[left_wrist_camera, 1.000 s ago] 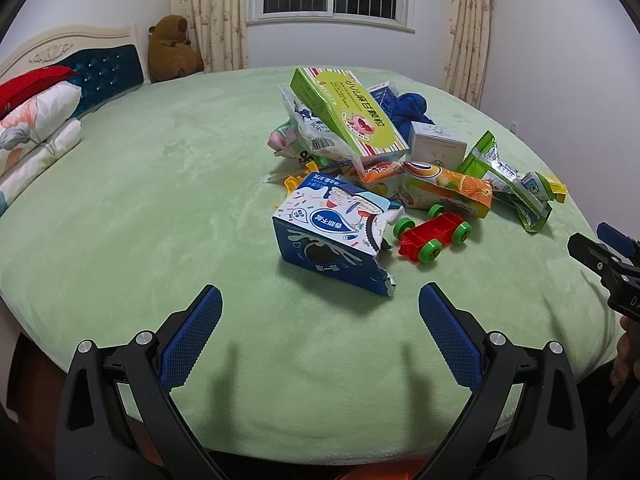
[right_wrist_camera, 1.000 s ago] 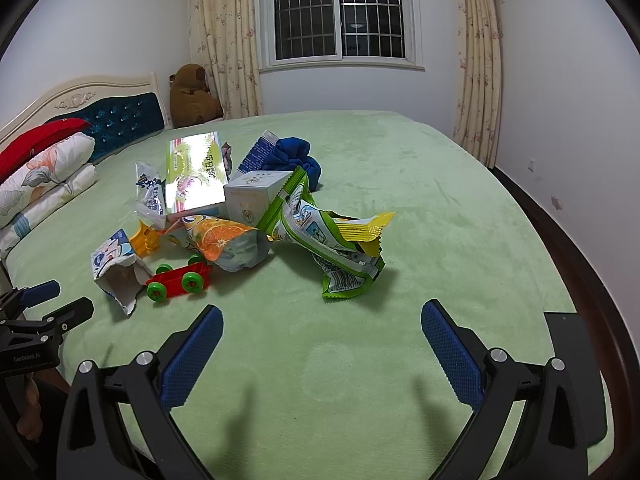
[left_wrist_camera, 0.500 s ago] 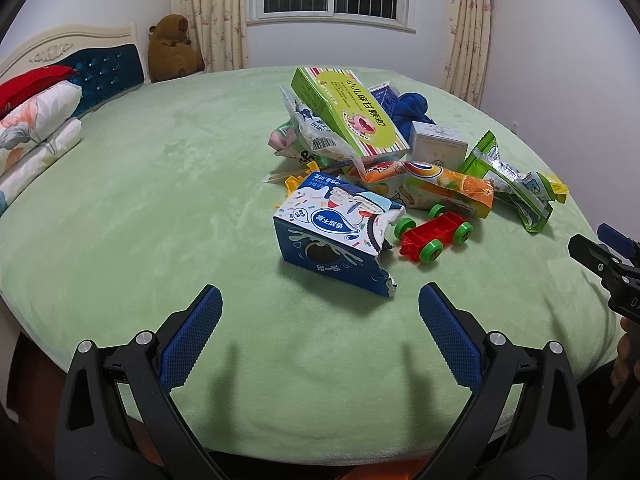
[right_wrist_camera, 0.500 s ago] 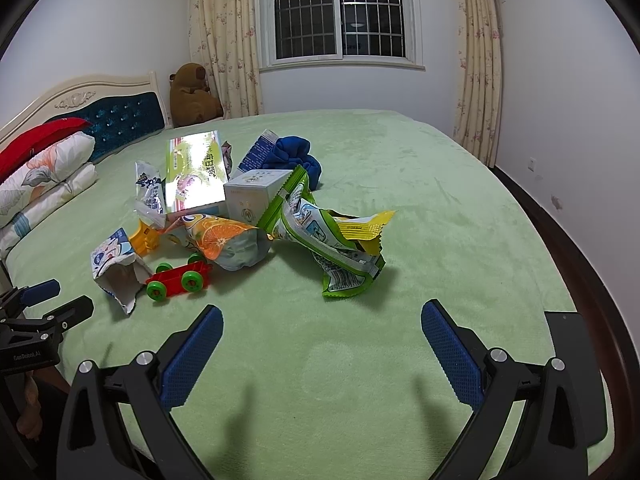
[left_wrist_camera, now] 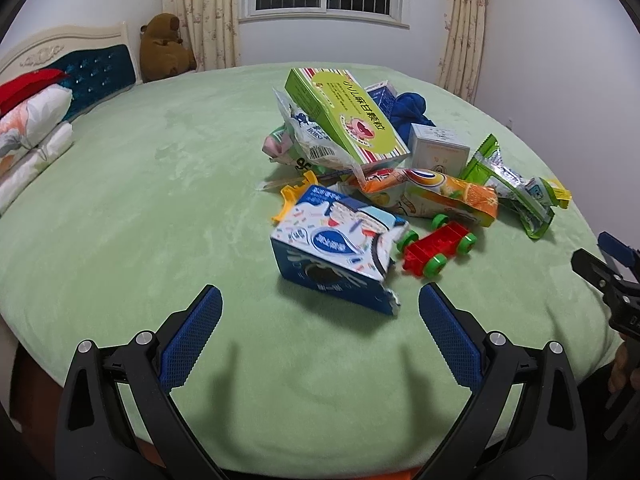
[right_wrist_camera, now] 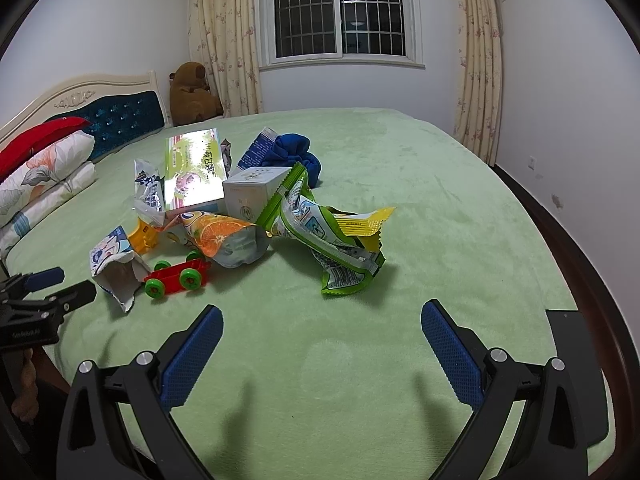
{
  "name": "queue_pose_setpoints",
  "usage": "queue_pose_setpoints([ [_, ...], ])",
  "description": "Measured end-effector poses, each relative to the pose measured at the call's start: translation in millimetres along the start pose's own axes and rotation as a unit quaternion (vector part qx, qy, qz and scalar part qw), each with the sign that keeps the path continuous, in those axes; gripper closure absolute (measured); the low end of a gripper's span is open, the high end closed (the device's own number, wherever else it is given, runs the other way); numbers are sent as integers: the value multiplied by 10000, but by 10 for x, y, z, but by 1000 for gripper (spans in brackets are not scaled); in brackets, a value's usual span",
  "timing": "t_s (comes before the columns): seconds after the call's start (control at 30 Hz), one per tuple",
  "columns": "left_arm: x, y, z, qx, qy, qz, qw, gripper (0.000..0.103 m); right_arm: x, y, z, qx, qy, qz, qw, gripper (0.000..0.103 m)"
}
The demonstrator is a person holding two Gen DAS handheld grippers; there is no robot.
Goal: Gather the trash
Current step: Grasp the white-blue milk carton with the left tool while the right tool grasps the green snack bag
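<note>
Trash pile (left_wrist_camera: 384,168) heaped mid-bed on green blanket (left_wrist_camera: 160,208): torn blue-white carton (left_wrist_camera: 336,254) nearest, orange snack bag (left_wrist_camera: 444,196), green wrapper (right_wrist_camera: 332,236), green box (left_wrist_camera: 346,114), small white box (right_wrist_camera: 254,192). Red toy car (left_wrist_camera: 438,246) just beside carton. Left gripper (left_wrist_camera: 320,320) over near edge, jaws wide open, empty. Right gripper (right_wrist_camera: 322,330) likewise: jaws spread, nothing held.

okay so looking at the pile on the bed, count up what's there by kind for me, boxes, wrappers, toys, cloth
Boxes: 4 (torn blue carton, green box, white box, blue box behind)
Snack wrappers: at least 3 (orange bag, green wrapper, clear bag)
Toys: 2 (red car, yellow piece)
Cloth: 1 (blue cloth)
Total: at least 10
</note>
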State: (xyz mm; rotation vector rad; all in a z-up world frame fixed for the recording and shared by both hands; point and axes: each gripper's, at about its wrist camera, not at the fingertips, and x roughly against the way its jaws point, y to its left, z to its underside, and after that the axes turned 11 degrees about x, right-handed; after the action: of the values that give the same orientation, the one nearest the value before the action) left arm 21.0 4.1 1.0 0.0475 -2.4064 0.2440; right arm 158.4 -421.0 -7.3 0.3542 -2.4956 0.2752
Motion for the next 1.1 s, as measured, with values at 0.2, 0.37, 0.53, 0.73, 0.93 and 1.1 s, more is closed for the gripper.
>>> queue_pose_setpoints([
  [0.2, -190, 25, -40, -200, 65, -67, 9998, 7, -24, 7, 6, 1, 43, -12, 10000, 5],
  [0.37, -315, 85, -105, -267, 47, 168, 9995, 7, -50, 25, 8, 23, 98, -9, 9999, 5],
  [0.53, -500, 106, -210, -394, 130, 444, 9982, 7, -109, 100, -4, 111, 179, -19, 9998, 5],
  [0.73, -694, 83, -199, -594, 159, 520, 9968, 7, -179, 182, -17, 238, 233, 4, 9994, 5],
  [0.93, -677, -38, -189, -888, -163, 496, 9947, 21, -228, 251, -35, 287, 279, -16, 9992, 5],
  [1.1, -658, -29, -191, -864, -157, 528, 9947, 30, -215, 286, -40, 335, 219, 12, 9992, 5],
])
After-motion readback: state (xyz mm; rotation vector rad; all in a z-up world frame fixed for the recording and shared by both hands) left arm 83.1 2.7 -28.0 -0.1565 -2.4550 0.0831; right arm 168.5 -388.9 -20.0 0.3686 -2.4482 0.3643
